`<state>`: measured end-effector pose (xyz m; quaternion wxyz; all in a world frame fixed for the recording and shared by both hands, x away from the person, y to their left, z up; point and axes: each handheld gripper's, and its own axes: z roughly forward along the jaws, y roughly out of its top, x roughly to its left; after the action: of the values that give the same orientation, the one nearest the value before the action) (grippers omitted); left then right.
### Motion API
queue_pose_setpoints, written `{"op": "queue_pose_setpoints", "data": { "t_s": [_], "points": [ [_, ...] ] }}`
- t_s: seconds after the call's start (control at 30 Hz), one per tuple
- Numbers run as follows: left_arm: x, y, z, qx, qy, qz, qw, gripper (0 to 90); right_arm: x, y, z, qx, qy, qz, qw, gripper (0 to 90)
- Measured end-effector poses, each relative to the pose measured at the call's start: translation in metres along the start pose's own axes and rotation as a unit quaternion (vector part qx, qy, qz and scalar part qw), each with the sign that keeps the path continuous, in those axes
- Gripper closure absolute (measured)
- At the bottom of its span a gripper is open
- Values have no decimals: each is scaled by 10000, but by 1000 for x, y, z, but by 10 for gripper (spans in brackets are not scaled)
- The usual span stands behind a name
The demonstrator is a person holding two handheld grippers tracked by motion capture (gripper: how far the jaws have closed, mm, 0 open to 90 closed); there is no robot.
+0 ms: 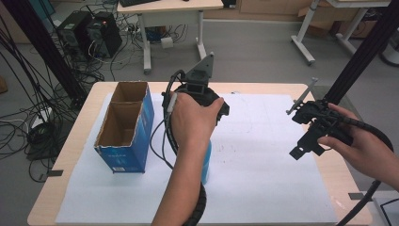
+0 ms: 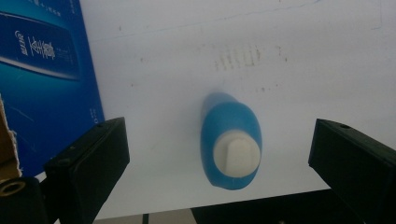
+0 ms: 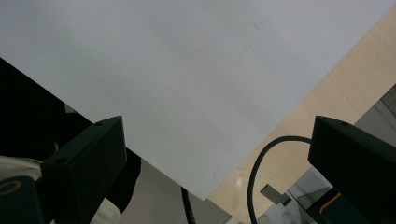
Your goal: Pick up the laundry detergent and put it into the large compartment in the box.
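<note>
Blue bottle [image 2: 231, 140] with a white cap [image 2: 236, 156]: in the left gripper view it stands upright on the white sheet [image 2: 261, 56], seen from above, cap toward the camera. It sits between the two black jaws but touches neither; open space shows on both sides of it. In the high view, part of the bottle's blue body [image 1: 206, 162] shows below the person's left hand [image 1: 193, 120], near the middle of the sheet.

Left gripper [image 2: 219, 154]: jaws spread wide, gripping nothing. The gripper is held above the bottle, pointing down at it. In the high view the left gripper [image 1: 197, 89] is held in the left hand, with its grey three-cornered plate pointing up and its cable trailing back along the forearm.

Blue carton [image 1: 126, 127]: open at the top, brown cardboard inside, two compartments. It stands on the left part of the sheet, just beside the bottle. In the left gripper view its printed blue side [image 2: 46, 79] lies next to the left-hand jaw.

Right gripper [image 1: 313, 129]: held in the right hand [image 1: 357, 141] over the right edge of the wooden table [image 1: 94, 94], well apart from the bottle and carton. In the right gripper view its jaws are spread wide with nothing between them; beyond them lie the white sheet, the table edge [image 3: 327, 93] and a black cable [image 3: 261, 172].
</note>
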<state>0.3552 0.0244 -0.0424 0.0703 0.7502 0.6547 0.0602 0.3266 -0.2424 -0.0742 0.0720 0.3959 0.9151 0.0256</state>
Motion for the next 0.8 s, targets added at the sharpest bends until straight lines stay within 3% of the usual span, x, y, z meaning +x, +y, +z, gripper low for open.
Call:
{"op": "queue_pose_setpoints", "data": {
  "t_s": [0.47, 0.8],
  "points": [
    [-6, 0, 2, 103, 5, 39, 9999, 54, 1, -8, -5, -31, -47, 39, 10000, 41],
    [-7, 3, 13, 190, -46, 18, 9998, 54, -2, -10, -1, -18, 2, 43, 10000, 41]
  ]
}}
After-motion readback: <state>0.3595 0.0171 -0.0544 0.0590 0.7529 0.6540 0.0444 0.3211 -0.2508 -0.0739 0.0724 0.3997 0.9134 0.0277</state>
